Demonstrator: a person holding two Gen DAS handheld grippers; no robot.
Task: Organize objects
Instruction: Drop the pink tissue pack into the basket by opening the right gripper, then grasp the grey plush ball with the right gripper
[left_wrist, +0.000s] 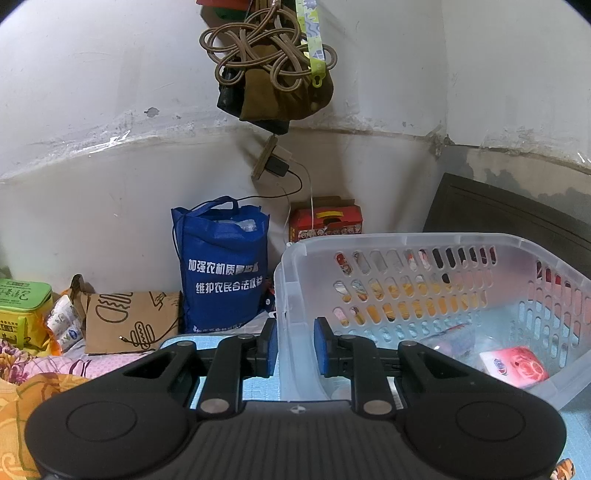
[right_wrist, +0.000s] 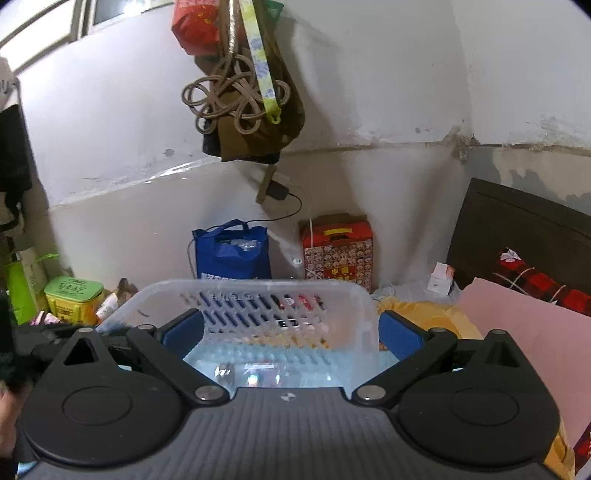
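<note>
Left wrist view, L to R: green tin (left_wrist: 22, 306), partly cut off at frame edge; brown paper bag (left_wrist: 131, 321); blue tote (left_wrist: 221, 266). Left gripper (left_wrist: 294, 349): jaws part open, one pad each side of the clear basket (left_wrist: 406, 243) corner wall; firm contact can't be told. In basket: red-white packet (left_wrist: 513, 365); other contents blurred behind plastic. Right wrist view: right gripper (right_wrist: 291, 330) wide open, nothing held, basket in front of it; items inside unreadable. Red carton (right_wrist: 338, 247) at wall, base hidden.
</note>
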